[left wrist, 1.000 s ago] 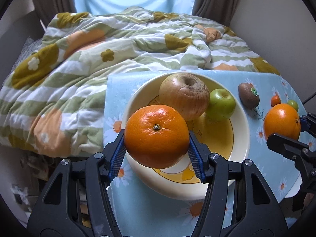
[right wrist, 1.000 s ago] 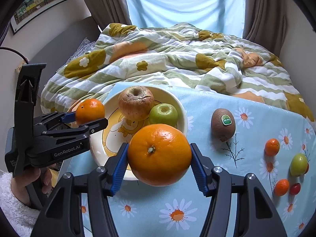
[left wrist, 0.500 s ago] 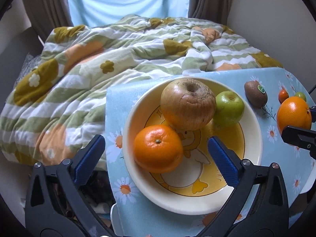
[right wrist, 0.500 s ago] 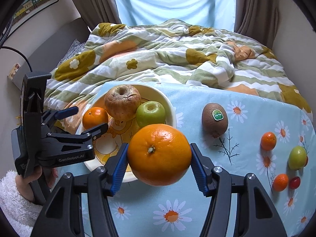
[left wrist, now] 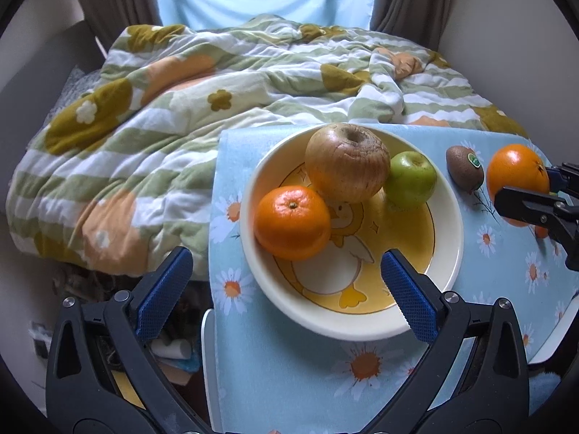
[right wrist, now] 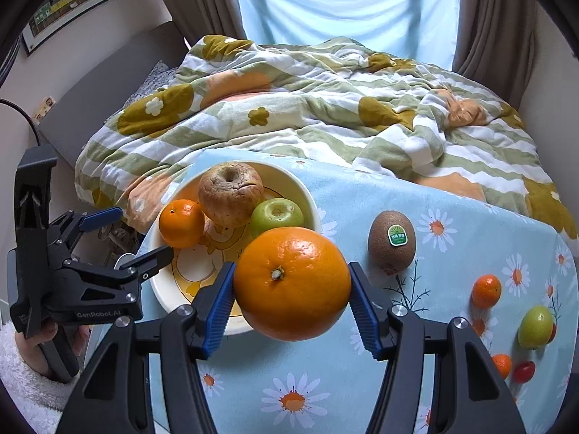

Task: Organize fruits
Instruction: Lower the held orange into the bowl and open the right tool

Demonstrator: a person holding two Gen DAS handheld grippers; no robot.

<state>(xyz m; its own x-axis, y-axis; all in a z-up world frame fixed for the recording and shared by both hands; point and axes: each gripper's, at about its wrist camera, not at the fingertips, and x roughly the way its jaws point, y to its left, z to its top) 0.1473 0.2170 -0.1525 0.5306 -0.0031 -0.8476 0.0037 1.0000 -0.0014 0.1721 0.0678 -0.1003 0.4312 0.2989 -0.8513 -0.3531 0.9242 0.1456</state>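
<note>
**One orange delivered, the second one waits in the clamp**

The left gripper (left wrist: 286,285) stands with its jaws wide apart and nothing between them; they have just been opening, and the small orange (left wrist: 291,222) that it let go lies just ahead of the blue pads, inside the bowl (left wrist: 448,238). The orange leans against the wrinkled brown apple (left wrist: 346,162), and a green apple (left wrist: 409,178) sits on the far side of that one.

The right gripper (right wrist: 291,298) is clamped on the large orange (right wrist: 291,283), with one ribbed pad on each side of the fruit. The bowl is ahead and to its left, close under the fruit. The kiwi (right wrist: 391,246) lies ahead on its right, and several small fruits (right wrist: 486,290) are farther out on the right.

To do the step well, I think the left gripper should draw back first, because it stands over the near rim. Then the large orange can go down low over the free yellow bottom, near the painted duck, and the jaws should part only when it rests there. The fruits are round and smooth, so they roll easily. The bowl looks like glazed ceramic, shallow, with a sloping wall. The flowered tablecloth (right wrist: 452,217) is soft and thin, and behind it lies a thick quilt (right wrist: 289,108).
</note>
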